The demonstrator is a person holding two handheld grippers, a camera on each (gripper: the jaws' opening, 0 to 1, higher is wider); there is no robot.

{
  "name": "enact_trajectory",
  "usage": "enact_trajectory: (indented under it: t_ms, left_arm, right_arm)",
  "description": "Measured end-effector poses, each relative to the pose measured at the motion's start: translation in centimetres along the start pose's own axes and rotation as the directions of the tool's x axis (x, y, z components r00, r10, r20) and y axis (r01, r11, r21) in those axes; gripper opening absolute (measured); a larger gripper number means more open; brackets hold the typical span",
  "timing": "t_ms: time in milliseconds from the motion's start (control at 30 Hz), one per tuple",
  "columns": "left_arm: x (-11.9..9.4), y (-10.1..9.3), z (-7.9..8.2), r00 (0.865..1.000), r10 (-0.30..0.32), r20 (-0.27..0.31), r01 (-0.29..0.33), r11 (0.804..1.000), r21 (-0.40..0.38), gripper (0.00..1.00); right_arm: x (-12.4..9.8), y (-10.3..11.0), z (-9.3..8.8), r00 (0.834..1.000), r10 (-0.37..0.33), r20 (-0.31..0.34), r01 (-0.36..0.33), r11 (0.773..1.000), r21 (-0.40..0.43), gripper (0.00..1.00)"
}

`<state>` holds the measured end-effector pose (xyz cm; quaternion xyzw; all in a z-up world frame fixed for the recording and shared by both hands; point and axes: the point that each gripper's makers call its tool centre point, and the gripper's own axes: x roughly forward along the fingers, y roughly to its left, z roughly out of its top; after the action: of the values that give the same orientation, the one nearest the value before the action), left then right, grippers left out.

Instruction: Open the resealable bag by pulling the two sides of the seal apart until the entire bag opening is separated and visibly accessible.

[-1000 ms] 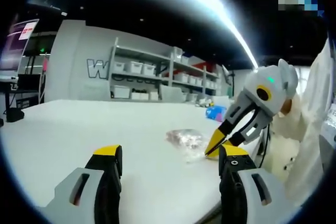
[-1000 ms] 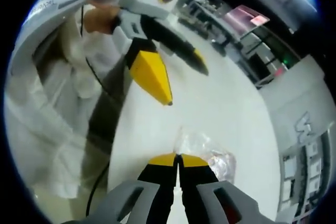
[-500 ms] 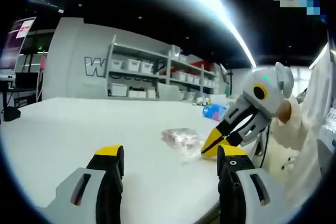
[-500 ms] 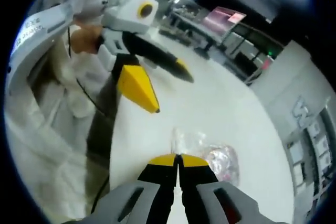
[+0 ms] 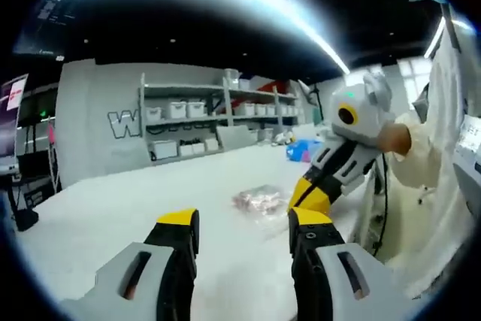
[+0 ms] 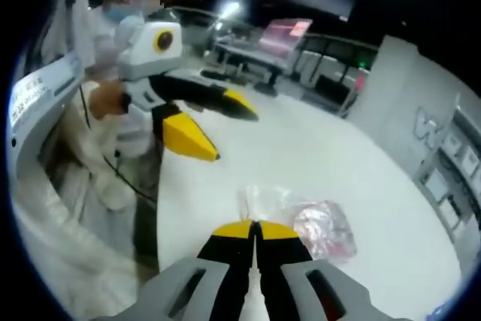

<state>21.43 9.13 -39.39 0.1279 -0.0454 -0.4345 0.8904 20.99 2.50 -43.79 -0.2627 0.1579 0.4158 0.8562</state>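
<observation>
On the white table [image 6: 361,178], right gripper [image 6: 255,225] — jaws closed on the clear bag [image 6: 301,219]; left gripper [image 5: 240,223] — jaws apart, holding nothing.

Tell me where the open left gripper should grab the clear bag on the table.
Probably the bag's clear top edge beside the right gripper, which is shut there; the pink contents bulk out the far end. Bring the left gripper in from its own side.

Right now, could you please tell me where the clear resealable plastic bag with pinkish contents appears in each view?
Left gripper view: the clear resealable plastic bag lies right of centre, beside the right tongs.
Right gripper view: it lies low and centre-right, just beyond the shut right tongs.
Shared landmark: the white table.
</observation>
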Motion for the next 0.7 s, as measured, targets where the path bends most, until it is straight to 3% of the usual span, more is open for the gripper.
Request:
enact_trajectory:
  t_ms: [100, 133, 200, 267, 300, 367, 500, 633, 667, 700]
  left_arm:
    - [0.2, -0.4, -0.2, 0.999, -0.009, -0.050, 0.019, 0.979, 0.201, 0.44]
    - [0.3, -0.5, -0.3, 0.998, -0.004, -0.067, 0.023, 0.957, 0.288, 0.44]
    - [0.7, -1.0, 0.0, 0.997, 0.001, -0.073, 0.033, 0.888, 0.458, 0.44]
    - [1.0, -2.0, 0.2, 0.997, -0.019, -0.074, 0.057, 0.828, 0.558, 0.42]
    - [1.2, -2.6, -0.1, 0.995, -0.039, -0.088, 0.080, 0.851, 0.519, 0.40]
    - [1.3, -3.0, 0.0, 0.994, -0.055, -0.097, 0.097, 0.851, 0.517, 0.33]
    - [1.5, -3.2, 0.4, 0.995, -0.057, -0.078, 0.090, 0.844, 0.529, 0.32]
    - [2.0, -4.1, 0.5, 0.993, -0.085, -0.084, 0.116, 0.860, 0.496, 0.32]
    - [2.1, -4.4, 0.5, 0.992, -0.090, -0.086, 0.121, 0.857, 0.501, 0.31]
    - [2.2, -4.6, 0.6, 0.992, -0.098, -0.085, 0.128, 0.841, 0.526, 0.31]
  right_arm:
    - [0.0, -0.3, 0.2, 0.999, -0.007, 0.031, 0.006, 0.999, 0.047, 0.00]
    - [0.0, -0.4, 0.3, 0.999, -0.010, 0.044, 0.007, 0.998, 0.063, 0.00]
    - [-0.1, -0.6, 0.6, 0.997, -0.012, 0.078, 0.003, 0.993, 0.114, 0.00]
    - [-0.1, -0.6, 0.7, 0.995, -0.007, 0.097, -0.007, 0.989, 0.145, 0.00]
    - [-0.1, -0.7, 0.8, 0.994, -0.011, 0.112, -0.008, 0.986, 0.166, 0.00]
    - [-0.2, -0.9, 0.7, 0.992, -0.009, 0.125, -0.014, 0.982, 0.187, 0.00]
    - [-0.4, -1.2, 1.0, 0.986, -0.023, 0.165, -0.016, 0.973, 0.231, 0.00]
    - [-0.6, -1.5, 2.0, 0.973, -0.027, 0.229, -0.042, 0.956, 0.290, 0.00]
    - [-0.6, -1.5, 2.0, 0.972, -0.025, 0.234, -0.046, 0.954, 0.297, 0.00]
    - [-0.5, -1.5, 2.0, 0.970, -0.024, 0.242, -0.054, 0.950, 0.308, 0.00]
